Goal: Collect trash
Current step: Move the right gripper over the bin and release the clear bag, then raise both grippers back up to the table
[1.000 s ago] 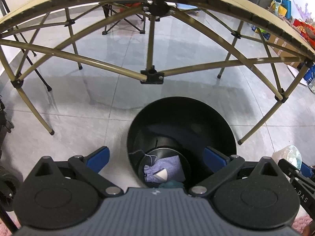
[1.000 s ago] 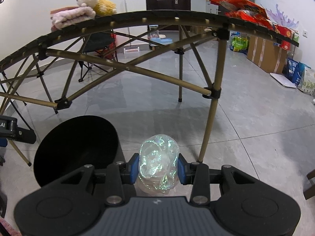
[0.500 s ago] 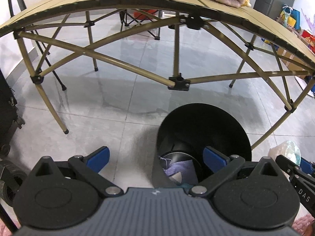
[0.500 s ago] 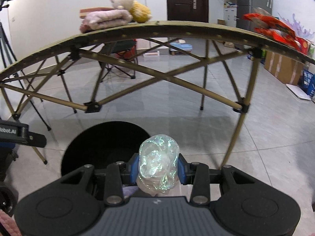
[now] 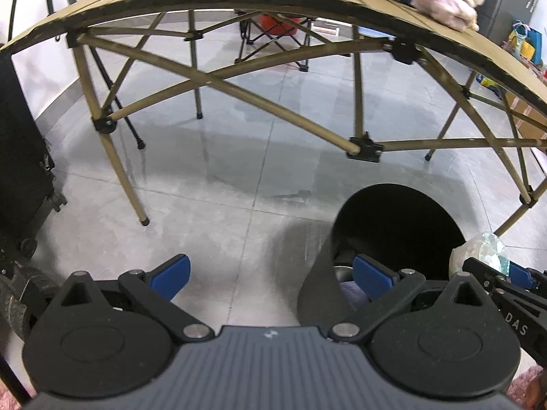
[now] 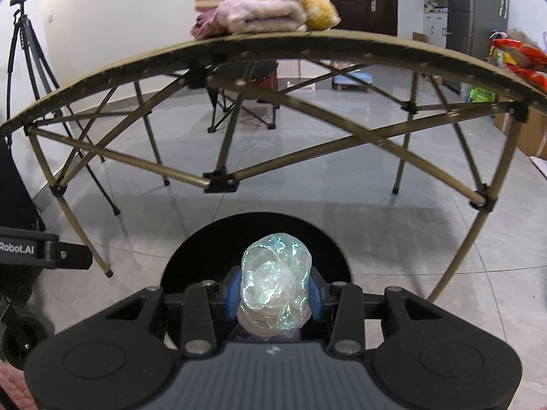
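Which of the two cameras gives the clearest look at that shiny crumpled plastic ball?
The right wrist view: the shiny crumpled plastic ball sits centred, pinched between the right tongs above the black bin. The left wrist view catches only its edge at the far right.

— What's around my right gripper point(image 6: 275, 295)?

— The black bin point(image 6: 191, 256) gapes right under it, its mouth unblocked. At twelve o'clock the folding table point(image 6: 273, 46) arches overhead, its crossed struts point(image 6: 218, 182) barring the way just past the bin.

— And the sides?

— Bare floor tile point(image 6: 410, 232) at two o'clock, up to a table leg point(image 6: 458, 259). At nine o'clock my left gripper point(image 6: 44, 251) crowds in, beside a black case point(image 5: 20, 171).
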Available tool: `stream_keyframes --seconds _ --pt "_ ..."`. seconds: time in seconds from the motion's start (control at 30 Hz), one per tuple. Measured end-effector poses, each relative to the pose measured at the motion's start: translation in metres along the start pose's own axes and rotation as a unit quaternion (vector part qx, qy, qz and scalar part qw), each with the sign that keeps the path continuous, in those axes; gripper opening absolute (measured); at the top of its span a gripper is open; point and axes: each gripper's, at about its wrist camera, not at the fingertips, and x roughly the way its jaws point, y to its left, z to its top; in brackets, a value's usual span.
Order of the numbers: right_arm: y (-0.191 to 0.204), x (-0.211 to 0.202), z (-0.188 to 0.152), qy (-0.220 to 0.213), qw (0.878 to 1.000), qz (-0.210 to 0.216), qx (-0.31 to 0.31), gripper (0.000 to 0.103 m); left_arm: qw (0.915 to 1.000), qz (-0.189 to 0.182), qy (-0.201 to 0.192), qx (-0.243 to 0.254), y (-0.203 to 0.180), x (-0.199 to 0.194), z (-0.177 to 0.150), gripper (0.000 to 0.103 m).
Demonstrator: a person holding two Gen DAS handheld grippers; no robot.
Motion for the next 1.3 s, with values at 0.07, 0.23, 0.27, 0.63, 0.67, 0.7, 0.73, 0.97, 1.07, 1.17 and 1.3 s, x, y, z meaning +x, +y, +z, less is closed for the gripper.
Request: stream_keyframes --seconds 0.07,0.23,0.27,0.63,0.67,0.7,0.73,0.97,1.07,1.17,1.3 --pt "0.006 0.006 0.002 0.009 1.000 0.005 -0.001 0.038 1.0000 0.004 0.000 -0.005 0.008 0.000 -0.001 0.103" --pt "0.018 0.022 0.006 0.026 1.000 0.011 0.004 0.038 0.9998 0.015 0.006 -0.015 0.025 0.005 -0.001 0.103" --pt "0.019 0.025 0.007 0.030 0.999 0.012 0.006 0.038 0.9997 0.017 0.006 -0.016 0.027 0.006 -0.002 0.103" --pt "0.022 0.063 0.015 0.069 0.997 0.007 0.035 0.038 0.9990 0.033 0.014 -0.027 0.048 0.019 -0.002 0.103" --pt "0.022 0.066 0.015 0.073 0.997 0.007 0.037 0.038 0.9989 0.033 0.016 -0.028 0.048 0.020 -0.002 0.103" --pt "0.022 0.069 0.014 0.079 0.996 0.006 0.039 0.038 0.9989 0.033 0.017 -0.028 0.049 0.021 -0.002 0.103" --pt "0.022 0.072 0.014 0.083 0.996 0.005 0.041 0.038 0.9989 0.033 0.017 -0.027 0.049 0.022 -0.002 0.103" --pt "0.026 0.084 0.014 0.096 0.994 0.004 0.042 0.046 0.9989 0.029 0.019 -0.031 0.050 0.023 0.000 0.103" --pt "0.025 0.087 0.015 0.100 0.994 0.005 0.052 0.066 0.9989 0.029 0.020 -0.031 0.050 0.023 -0.001 0.103" --pt "0.026 0.089 0.017 0.101 0.994 -0.005 0.047 0.103 0.9989 0.028 0.020 -0.031 0.050 0.023 -0.001 0.103" --pt "0.027 0.092 0.016 0.112 0.993 -0.012 0.042 0.103 0.9989 0.028 0.019 -0.031 0.049 0.023 -0.001 0.103"
